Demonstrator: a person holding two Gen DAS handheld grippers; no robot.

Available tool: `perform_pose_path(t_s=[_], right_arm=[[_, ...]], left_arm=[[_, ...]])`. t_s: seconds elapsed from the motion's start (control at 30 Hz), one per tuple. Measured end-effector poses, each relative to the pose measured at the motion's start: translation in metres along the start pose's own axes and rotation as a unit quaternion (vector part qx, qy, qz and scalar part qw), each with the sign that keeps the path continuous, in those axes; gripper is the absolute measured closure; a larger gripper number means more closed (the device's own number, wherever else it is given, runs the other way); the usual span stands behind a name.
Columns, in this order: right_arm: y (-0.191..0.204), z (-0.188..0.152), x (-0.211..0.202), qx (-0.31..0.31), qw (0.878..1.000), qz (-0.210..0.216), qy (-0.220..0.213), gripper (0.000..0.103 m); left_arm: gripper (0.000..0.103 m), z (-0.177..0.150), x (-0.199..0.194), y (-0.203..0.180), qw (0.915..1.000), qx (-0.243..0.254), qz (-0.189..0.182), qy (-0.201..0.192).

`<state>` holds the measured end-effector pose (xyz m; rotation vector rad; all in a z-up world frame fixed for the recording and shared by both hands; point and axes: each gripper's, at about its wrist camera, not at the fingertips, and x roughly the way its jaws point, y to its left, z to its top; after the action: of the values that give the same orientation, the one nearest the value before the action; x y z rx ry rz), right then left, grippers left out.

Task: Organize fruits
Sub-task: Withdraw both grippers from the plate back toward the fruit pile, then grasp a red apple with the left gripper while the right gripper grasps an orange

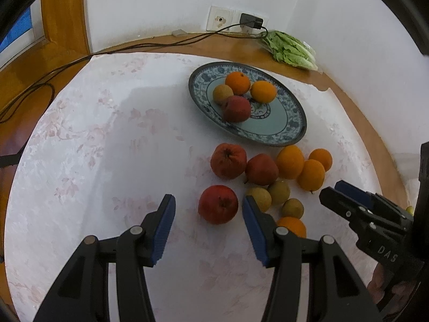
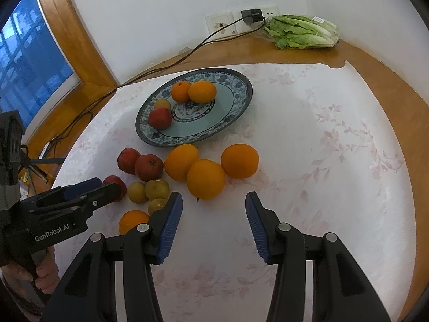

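A blue-patterned plate (image 1: 292, 136) (image 2: 242, 87) holds two oranges, a red apple (image 1: 237, 108) and a small yellow-green fruit. On the white cloth in front of it lie loose red apples, several oranges and three yellow-green fruits (image 1: 278, 191). My left gripper (image 1: 207, 200) (image 2: 106, 189) is open. The nearest red apple (image 1: 217, 208) (image 2: 119, 185) sits between its fingertips, closer to the right pad, and neither pad touches it. My right gripper (image 2: 214, 196) (image 1: 335, 190) is open just behind an orange (image 2: 206, 179), holding nothing.
A bagged lettuce (image 2: 303, 30) lies at the back by the wall. A charger (image 2: 252, 16) is plugged into the wall socket, its black cable (image 2: 161, 67) trailing left over the wooden tabletop (image 2: 375, 61). A wood-framed window (image 2: 24, 61) is at left.
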<state>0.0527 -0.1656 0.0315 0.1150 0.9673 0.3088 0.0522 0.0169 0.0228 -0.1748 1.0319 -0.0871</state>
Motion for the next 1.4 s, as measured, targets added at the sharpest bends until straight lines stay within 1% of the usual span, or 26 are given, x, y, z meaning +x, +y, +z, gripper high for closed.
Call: perform_pose_path(t_s=[0.33,0.6,0.8,1.1,1.27,1.4], right_arm=[[-0.001,0.000,0.004,0.002,1.000,-0.001,0.003,0.053],[0.002,0.000,0.010,0.000,1.000,0.002,0.005,0.053],[0.004,0.002,0.013,-0.001,1.000,0.004,0.004,0.053],[0.007,0.006,0.020,0.000,1.000,0.008,0.004,0.053],[0.010,0.007,0.025,-0.004,1.000,0.010,0.007,0.061],[0.008,0.007,0.027,-0.005,1.000,0.002,0.005,0.068]], left_arm=[[0.049,-0.002,0.003,0.002,1.0000,-0.002,-0.002,-0.003],[0.060,-0.003,0.004,0.002,0.9999,0.002,-0.014,-0.003],[0.064,-0.002,0.005,0.002,0.9998,0.001,-0.022,-0.002],[0.066,-0.002,0.006,0.003,0.9996,0.002,-0.027,-0.001],[0.069,-0.001,0.006,0.004,0.9996,0.002,-0.030,0.000],[0.070,-0.001,0.006,0.003,0.9995,0.002,-0.031,0.000]])
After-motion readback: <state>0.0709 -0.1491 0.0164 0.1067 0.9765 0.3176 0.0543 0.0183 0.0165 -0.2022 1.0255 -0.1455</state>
